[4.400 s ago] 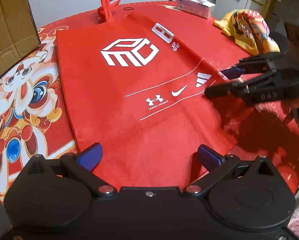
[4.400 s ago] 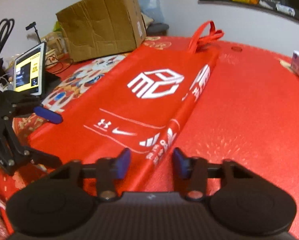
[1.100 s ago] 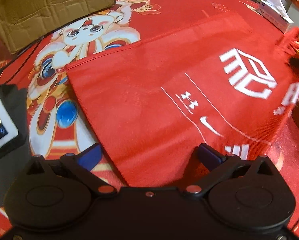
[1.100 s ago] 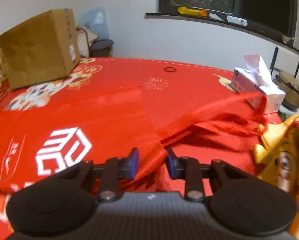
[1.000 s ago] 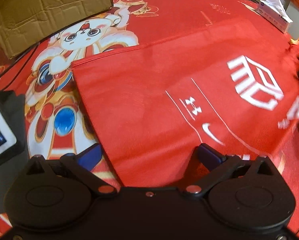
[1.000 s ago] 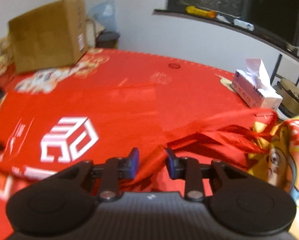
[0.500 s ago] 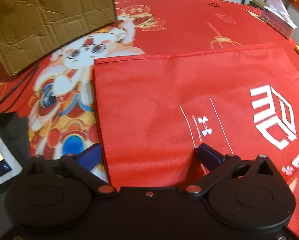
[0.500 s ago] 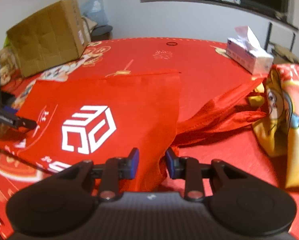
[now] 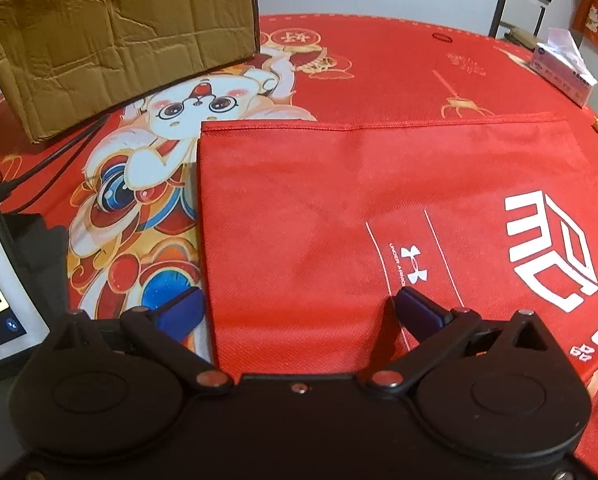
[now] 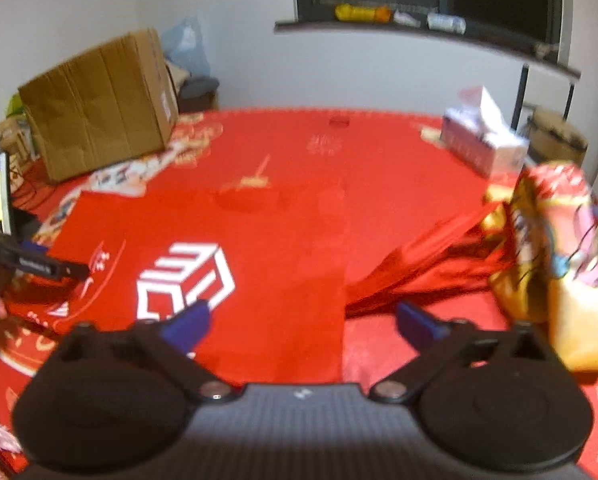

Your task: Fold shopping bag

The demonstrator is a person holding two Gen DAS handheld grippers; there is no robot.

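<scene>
- The red non-woven shopping bag (image 9: 339, 216) lies flat on the round red printed tablecloth (image 9: 399, 52), logo side up, with 1 stitched edge running straight across its far side in the left wrist view.
- The left gripper (image 9: 299, 312) hovers at the bag's near edge with its jaws spread wide; the blue pads (image 9: 181, 309) straddle the bag's left corner and pinch nothing.
- The right gripper (image 10: 299, 322) has just been opening: its jaws stand wide and hold nothing, with the bag's edge lying flat on the cloth below them.
- The bag's handles (image 10: 427, 256) lie bunched at about 2 o'clock from the right gripper, touching the yellow printed plush item (image 10: 555, 264).
- Judged step: the bag looks squared up, so next comes taking fresh grips for the 1st fold.
- To do it well, each gripper should take a corner of the same edge, so the panel lifts evenly instead of twisting.
- The handles probably need tucking onto the panel first; left trailing at 2 o'clock they could drag the plush item.
- Pinch both fabric layers without catching the tablecloth, which is the same red and easy to snag.
- The cardboard box (image 9: 111, 36) at 11 o'clock and the tissue box (image 10: 483, 144) at 1 o'clock stand well apart from the bag.
</scene>
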